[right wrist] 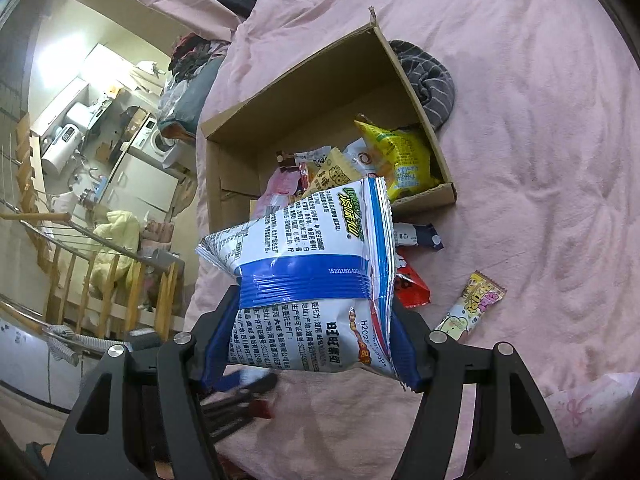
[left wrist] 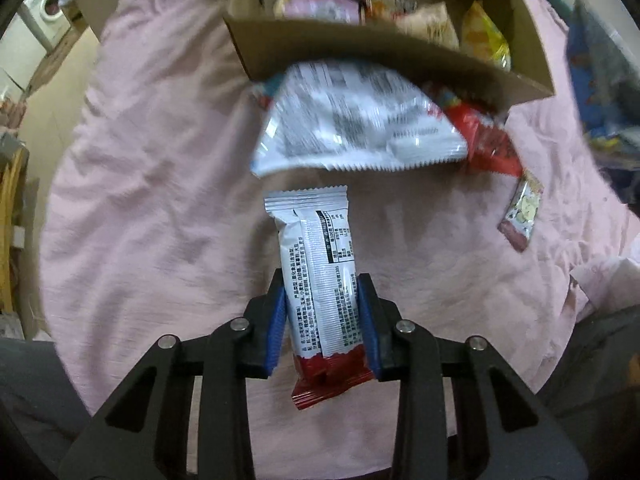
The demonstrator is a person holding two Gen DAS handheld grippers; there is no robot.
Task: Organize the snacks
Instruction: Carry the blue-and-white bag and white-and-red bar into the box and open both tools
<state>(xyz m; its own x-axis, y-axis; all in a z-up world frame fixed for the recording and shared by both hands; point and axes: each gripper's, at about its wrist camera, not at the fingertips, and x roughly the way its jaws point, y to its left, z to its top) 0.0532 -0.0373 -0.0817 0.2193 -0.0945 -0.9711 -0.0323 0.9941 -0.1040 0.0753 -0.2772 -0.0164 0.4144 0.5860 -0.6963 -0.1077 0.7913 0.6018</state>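
Left wrist view: the left gripper [left wrist: 322, 320] is closed on a white snack bar [left wrist: 318, 276] with a red end, its blue pads [left wrist: 276, 332] pressed against both long sides of the wrapper; the bar stands lengthwise along the fingers, above a pink bedsheet [left wrist: 152, 184]. Ahead, a large white bag [left wrist: 352, 120] appears blurred in front of the near wall of a cardboard box [left wrist: 360, 52]; whether it touches the box cannot be told. Several packets lie inside the box, among them a yellow packet [left wrist: 486, 36]. A red packet [left wrist: 486, 140] sits beside the white bag, and a small candy packet [left wrist: 522, 216] lies apart on the sheet to the right. Right wrist view: the right gripper [right wrist: 310, 344] is closed wide on the white bag [right wrist: 308, 276] with a blue band — the jaws stand well apart, one at each side of the puffed bag, which is held above the sheet [right wrist: 540, 160]. Behind it the open box [right wrist: 316, 96] rests on the sheet, holding the yellow packet [right wrist: 402, 160] and other snacks. Just outside the box's near wall lie a dark blue packet [right wrist: 420, 236] and the red packet [right wrist: 412, 286]; the candy packet [right wrist: 472, 306] lies farther right — clear of the others. A grey striped cloth [right wrist: 428, 80] sits against the box's far side.
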